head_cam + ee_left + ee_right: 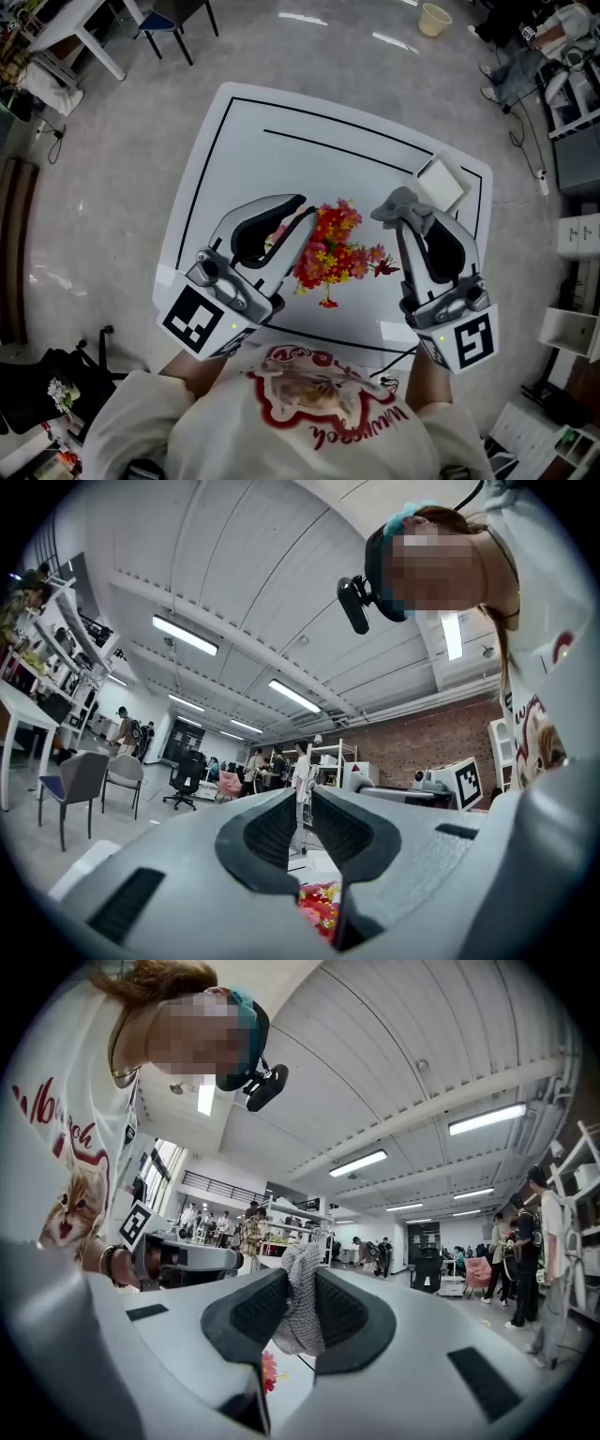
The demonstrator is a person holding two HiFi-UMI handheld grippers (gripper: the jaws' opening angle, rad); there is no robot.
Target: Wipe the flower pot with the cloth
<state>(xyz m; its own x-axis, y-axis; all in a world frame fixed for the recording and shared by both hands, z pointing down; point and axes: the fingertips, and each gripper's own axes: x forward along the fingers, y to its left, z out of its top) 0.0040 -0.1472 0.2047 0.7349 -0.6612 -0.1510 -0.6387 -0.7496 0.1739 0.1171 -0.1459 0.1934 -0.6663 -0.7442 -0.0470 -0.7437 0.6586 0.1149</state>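
The right gripper (412, 223) is pinching a bunched grey knit cloth (399, 204); the left gripper (307, 210) is hanging closed and empty beside red-yellow flowers (330, 251).

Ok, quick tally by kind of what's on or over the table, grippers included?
Grippers: 2 (left gripper, right gripper)
Bunch of flowers: 1
Grey cloth: 1, in the right gripper
White box: 1
Total: 5

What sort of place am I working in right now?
Probably an open-plan lab or workshop: a brick wall, shelving racks and office chairs under ceiling strip lights, plus a black-lined white table as the work surface.
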